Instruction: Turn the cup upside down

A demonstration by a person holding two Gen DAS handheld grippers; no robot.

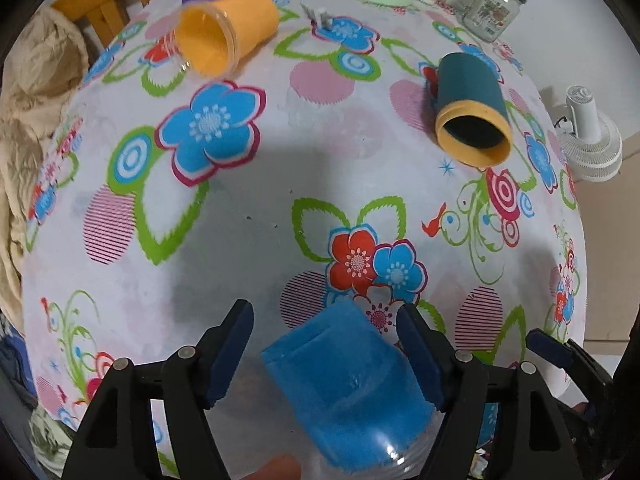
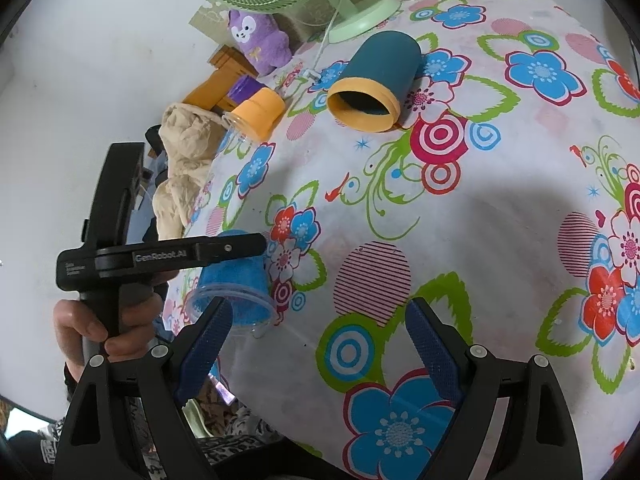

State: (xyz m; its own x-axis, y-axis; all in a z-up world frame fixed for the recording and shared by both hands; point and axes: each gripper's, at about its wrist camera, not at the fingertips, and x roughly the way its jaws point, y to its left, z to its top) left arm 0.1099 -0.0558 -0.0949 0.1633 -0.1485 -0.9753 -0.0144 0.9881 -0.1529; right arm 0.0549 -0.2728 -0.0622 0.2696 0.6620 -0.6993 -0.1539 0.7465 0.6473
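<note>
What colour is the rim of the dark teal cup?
Yellow-orange rim, clearest in the right wrist view.

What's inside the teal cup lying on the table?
Nothing visible: the teal cup lies on its side, yellow-rimmed mouth toward the cameras, and the part of the interior in view looks dark and bare. The deep end is in shadow, so cannot confirm.

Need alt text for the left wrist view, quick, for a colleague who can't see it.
The open left gripper straddles a blue cup lying tilted on the floral tablecloth, jaws not closed on it. Farther back lie an orange cup and a teal cup, both on their sides.
</note>
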